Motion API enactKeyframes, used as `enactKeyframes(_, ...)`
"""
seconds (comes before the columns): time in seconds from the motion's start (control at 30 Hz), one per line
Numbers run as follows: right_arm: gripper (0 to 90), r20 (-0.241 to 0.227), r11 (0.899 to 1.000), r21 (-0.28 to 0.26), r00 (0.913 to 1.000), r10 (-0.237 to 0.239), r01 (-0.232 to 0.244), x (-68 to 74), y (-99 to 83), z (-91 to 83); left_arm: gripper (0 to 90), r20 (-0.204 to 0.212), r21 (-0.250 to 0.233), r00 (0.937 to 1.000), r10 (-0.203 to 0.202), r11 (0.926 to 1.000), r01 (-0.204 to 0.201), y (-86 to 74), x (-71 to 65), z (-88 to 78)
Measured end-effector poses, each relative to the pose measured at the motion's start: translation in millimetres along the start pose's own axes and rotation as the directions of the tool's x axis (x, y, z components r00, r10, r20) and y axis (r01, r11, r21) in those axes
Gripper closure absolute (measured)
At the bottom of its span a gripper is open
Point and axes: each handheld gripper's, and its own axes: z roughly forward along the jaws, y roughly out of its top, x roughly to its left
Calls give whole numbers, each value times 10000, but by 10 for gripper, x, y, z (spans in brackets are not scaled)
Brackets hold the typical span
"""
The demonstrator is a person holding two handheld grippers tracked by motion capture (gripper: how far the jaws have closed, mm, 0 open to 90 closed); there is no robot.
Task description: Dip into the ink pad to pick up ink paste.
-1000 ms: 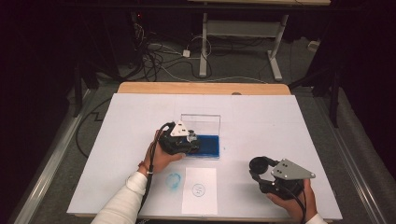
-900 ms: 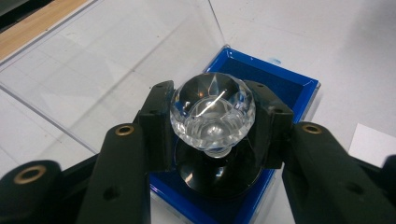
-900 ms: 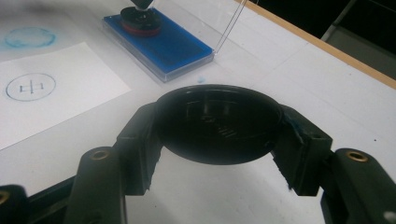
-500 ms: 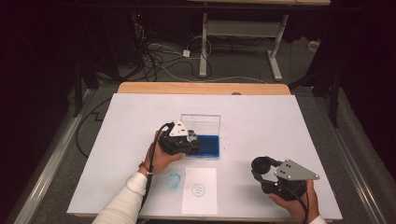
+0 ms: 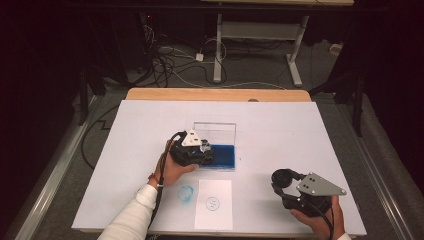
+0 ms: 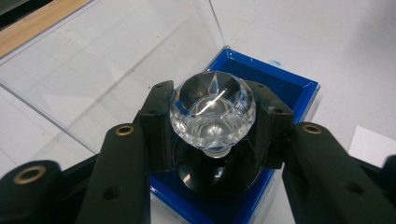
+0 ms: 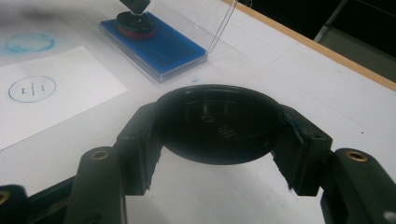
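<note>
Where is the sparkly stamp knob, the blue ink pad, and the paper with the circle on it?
Stamp knob (image 6: 213, 112), left gripper view, its faceted clear top.
Ink pad (image 5: 226, 156), high view, bare blue surface.
Paper (image 5: 215, 216), high view, blank part below the circle.

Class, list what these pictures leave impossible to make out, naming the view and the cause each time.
- Stamp face: left gripper view, pressed down on the blue ink pad, hidden beneath its own base.
- Mark inside the circle on the paper: high view, too small to read.
- Right gripper jaws: high view, hidden behind the black round cap and the gripper body.
</note>
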Motion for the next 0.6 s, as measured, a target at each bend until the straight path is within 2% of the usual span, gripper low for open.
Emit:
enactKeyframes(0.2, 386, 19, 10000, -38, 10000, 10, -10, 6, 10, -6, 545, -24, 66, 10000, 55, 10000, -55, 9, -3, -2)
enactKeyframes(0.4, 386, -18, 10000, -50, 10000, 6, -6, 4, 13, -1, 545, 17, 455, 10000, -95, 9989, 94, 83, 14, -9)
enactKeyframes(0.5, 386, -20, 10000, -50, 10000, 75, -75, -10, 7, 3, 545, 258, 303, 9991, -350, 9990, 343, 129, 49, -32)
enactKeyframes(0.6, 386, -16, 10000, -35, 10000, 90, -90, -20, 5, 7, 545, 191, 58, 9992, -339, 9994, 338, 215, 59, -88)
